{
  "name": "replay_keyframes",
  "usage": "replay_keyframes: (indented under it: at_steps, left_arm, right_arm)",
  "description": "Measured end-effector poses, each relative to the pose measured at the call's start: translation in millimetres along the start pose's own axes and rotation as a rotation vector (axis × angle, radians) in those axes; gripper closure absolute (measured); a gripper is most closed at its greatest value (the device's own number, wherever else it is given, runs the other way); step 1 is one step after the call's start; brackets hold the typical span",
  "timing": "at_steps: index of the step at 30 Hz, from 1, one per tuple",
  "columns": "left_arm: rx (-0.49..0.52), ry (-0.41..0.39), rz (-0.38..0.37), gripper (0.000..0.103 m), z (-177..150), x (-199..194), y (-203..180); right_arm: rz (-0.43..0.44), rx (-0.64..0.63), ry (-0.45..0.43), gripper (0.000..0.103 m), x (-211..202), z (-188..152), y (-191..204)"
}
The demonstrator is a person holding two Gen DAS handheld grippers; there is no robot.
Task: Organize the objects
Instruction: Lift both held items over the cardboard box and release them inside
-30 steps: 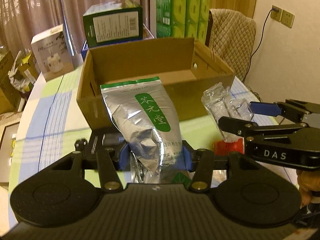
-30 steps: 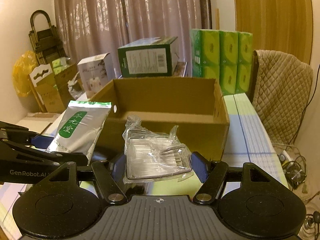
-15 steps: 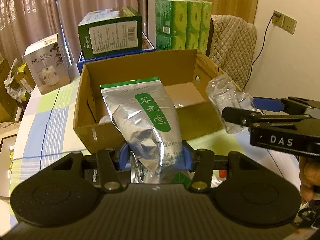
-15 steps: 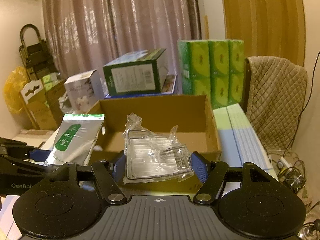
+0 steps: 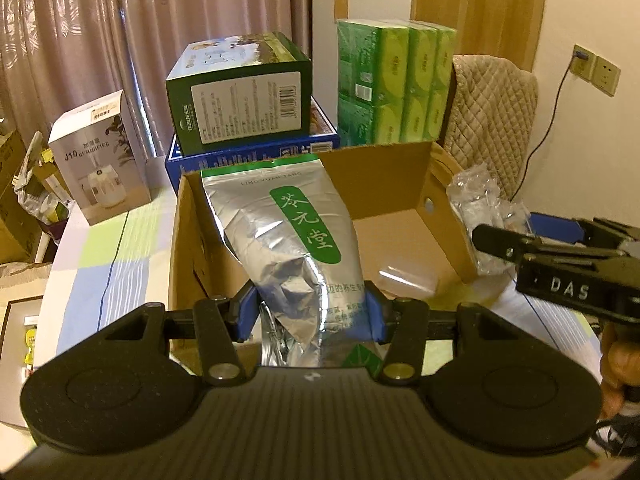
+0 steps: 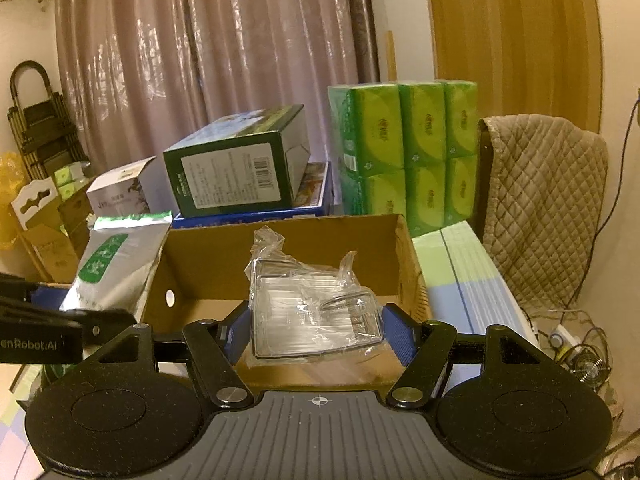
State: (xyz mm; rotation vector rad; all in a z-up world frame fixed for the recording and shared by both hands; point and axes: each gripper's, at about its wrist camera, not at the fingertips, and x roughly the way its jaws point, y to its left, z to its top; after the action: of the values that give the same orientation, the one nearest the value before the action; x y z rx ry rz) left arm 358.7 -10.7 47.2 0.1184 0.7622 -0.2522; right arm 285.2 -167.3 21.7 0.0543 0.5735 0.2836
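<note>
while the left tongs [image 5: 312, 312] clench the foil pouch [image 5: 288, 248] low above the cardboard box [image 5: 400, 168], its crinkled film looks soft and slippery. right tongs [image 6: 316, 332] grip a clear packet [image 6: 312, 308] over the box; it looks light, crushable, best held by its stiff tray edges.

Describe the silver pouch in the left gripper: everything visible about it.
The silver pouch is a crinkled foil bag with a green strip along its sealed top and a green label bearing white Chinese characters. It looks partly filled, creased near the bottom. It stands roughly upright, leaning slightly, held by its lower part between the blue pads of the left gripper, in front of the open cardboard box.
</note>
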Motion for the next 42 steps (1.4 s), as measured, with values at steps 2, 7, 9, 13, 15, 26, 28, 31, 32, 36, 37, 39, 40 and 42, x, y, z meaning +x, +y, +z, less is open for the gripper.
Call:
replay_keyframes:
  at_steps: [2,7,9,13,15,26,28,31,32,36,37,39,40,42]
  left_arm:
    - [0.0,-0.001,0.001,0.055,5,6,2]
    - [-0.016,-0.011,0.005,0.055,17,17,8]
    - [-0.021,-0.01,0.009,0.055,21,22,11]
    - [-0.019,-0.005,0.003,0.055,24,30,14]
    - [-0.021,-0.003,0.001,0.055,25,34,14]
    - [-0.036,-0.024,-0.002,0.053,26,42,15]
    - [-0.051,-0.051,0.009,0.048,26,43,17]
    - [-0.061,-0.074,0.024,0.046,25,38,21]
    - [-0.064,-0.08,0.031,0.046,26,36,22]
    - [-0.077,-0.087,0.036,0.046,26,31,28]
    - [-0.075,-0.085,0.038,0.046,26,31,28]
    - [-0.073,-0.08,0.043,0.046,25,31,28]
    - [-0.073,-0.077,0.044,0.046,24,32,29]
    - [-0.072,-0.068,0.045,0.045,22,33,29]
  right_arm:
    - [-0.002,0.005,0.0,0.037,7,2,1]
    - [-0.007,0.013,-0.004,0.037,20,8,2]
    - [-0.005,0.014,0.003,0.037,23,7,2]
    - [-0.002,0.015,0.014,0.037,27,4,1]
    - [-0.005,0.016,0.015,0.037,28,4,0]
    - [-0.006,0.029,0.02,0.037,28,1,-1]
    - [-0.007,0.03,0.021,0.037,28,1,-2]
    - [-0.008,0.043,0.02,0.037,28,0,-4]
    - [-0.009,0.046,0.019,0.037,28,0,-4]
    - [-0.004,0.056,0.02,0.037,29,1,-6]
    - [-0.002,0.06,0.021,0.037,29,1,-6]
    - [0.004,0.069,0.023,0.037,30,1,-8]
    - [0.006,0.072,0.024,0.037,30,1,-8]
    - [0.01,0.074,0.027,0.037,31,0,-8]
